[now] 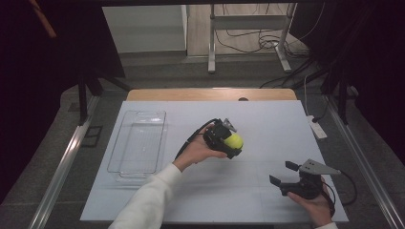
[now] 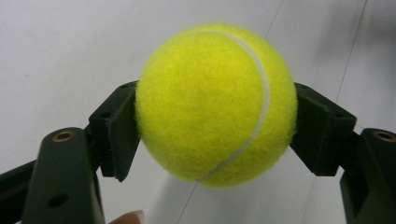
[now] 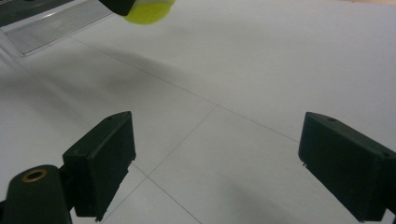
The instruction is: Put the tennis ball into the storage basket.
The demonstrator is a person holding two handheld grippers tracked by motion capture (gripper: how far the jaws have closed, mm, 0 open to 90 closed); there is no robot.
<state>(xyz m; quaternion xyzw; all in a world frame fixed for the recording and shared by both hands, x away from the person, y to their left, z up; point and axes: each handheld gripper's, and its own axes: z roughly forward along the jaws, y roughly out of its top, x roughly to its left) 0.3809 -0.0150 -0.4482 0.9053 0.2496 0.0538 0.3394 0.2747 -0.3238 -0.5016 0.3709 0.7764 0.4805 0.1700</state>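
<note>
Right up close, the fuzzy yellow tennis ball (image 2: pixel 217 105) with its white seam is squeezed between the black jaws of the left gripper (image 1: pixel 228 143), held up off the white table sheet (image 1: pixel 258 124) around the middle of the table. Over at the near right, the right gripper (image 1: pixel 282 172) sits in the person's hand with jaws spread wide, grasping nothing. Way off to the left lies a clear plastic rectangular tray (image 1: pixel 125 168).

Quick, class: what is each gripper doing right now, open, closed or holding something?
Left gripper: closed on the tennis ball, held above the table.
Right gripper: open, nothing between its jaws.
</note>
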